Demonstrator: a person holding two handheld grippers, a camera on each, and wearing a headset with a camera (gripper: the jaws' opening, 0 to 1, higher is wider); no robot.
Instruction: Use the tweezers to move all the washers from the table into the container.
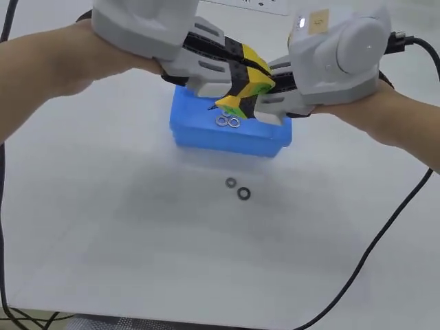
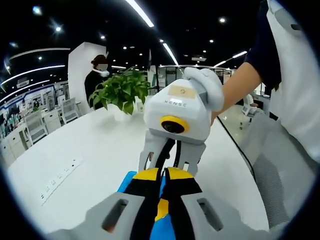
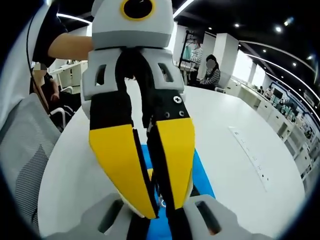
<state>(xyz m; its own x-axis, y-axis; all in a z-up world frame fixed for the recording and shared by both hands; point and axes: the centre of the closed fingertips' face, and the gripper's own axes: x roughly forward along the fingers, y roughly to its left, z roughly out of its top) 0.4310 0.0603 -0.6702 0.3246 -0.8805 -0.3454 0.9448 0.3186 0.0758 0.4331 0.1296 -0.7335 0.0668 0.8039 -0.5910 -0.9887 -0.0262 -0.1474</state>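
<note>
Blue container [image 1: 206,134] on white table [image 1: 137,227], two washers [image 1: 227,122] lying on it, two more washers [image 1: 237,188] on the table just in front. Left gripper [image 3: 156,210] and right gripper [image 1: 260,103] meet tip to tip above the container. Left jaws pressed nearly together; right jaws' set cannot be told.

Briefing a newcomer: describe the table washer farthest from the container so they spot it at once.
Find the blue container on the white table. Just in front of it, toward the camera, lie two loose washers. Take the darker washer, nearer the camera and right of its paler neighbour.
</note>
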